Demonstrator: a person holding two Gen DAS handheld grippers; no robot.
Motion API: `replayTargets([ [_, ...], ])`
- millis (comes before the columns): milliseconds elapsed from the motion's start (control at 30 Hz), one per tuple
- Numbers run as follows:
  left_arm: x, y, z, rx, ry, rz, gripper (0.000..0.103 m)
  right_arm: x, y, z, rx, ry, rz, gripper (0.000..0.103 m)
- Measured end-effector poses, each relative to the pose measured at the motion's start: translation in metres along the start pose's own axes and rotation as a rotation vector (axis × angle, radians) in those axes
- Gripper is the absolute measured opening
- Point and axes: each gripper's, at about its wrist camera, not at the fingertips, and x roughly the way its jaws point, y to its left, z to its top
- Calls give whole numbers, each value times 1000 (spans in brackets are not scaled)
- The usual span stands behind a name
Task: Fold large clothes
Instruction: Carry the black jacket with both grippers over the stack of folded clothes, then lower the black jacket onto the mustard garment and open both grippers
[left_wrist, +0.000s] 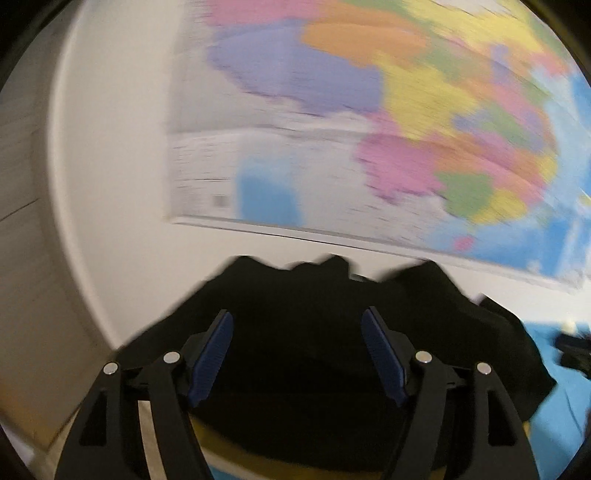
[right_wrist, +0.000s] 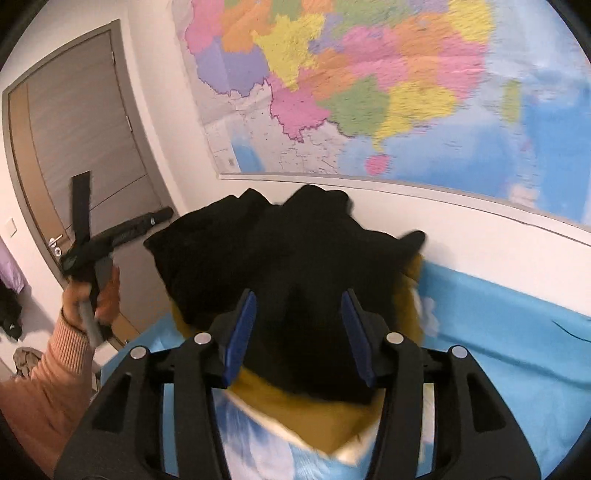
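Note:
A black garment lies bunched in a heap on a mustard-yellow cloth on the blue bed, against the wall. My right gripper is open, its blue pads on either side of the near part of the heap. My left gripper is open and empty in front of the black garment. In the right wrist view the left gripper's body shows raised at the left, off the bed, held in a hand with an orange sleeve.
A large coloured map hangs on the white wall behind the bed. A grey door stands at the left. Dark clothes hang at the far left. Another dark item lies on the blue sheet.

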Motion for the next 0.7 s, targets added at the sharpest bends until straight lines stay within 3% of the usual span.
replayTargets([
  [100,24,-17,-7,29,52,-2,70,22,-5,5,22,31,6,46],
  [200,53,-12,-16,11,126,5,70,44,-21,-5,41,78,-46,43],
  [267,70,-7,-28,17,180,42,68,46,-29,-14,61,91,-27,43],
  [333,79,4,-35,-21,216,25,68,43,-35,-20,64,112,-26,43],
  [633,35,-15,-31,6,135,18,68,2,-12,-16,10,41,-23,46],
  [700,22,-26,-30,28,118,0,71,-3,-7,-18,-10,29,-25,54],
])
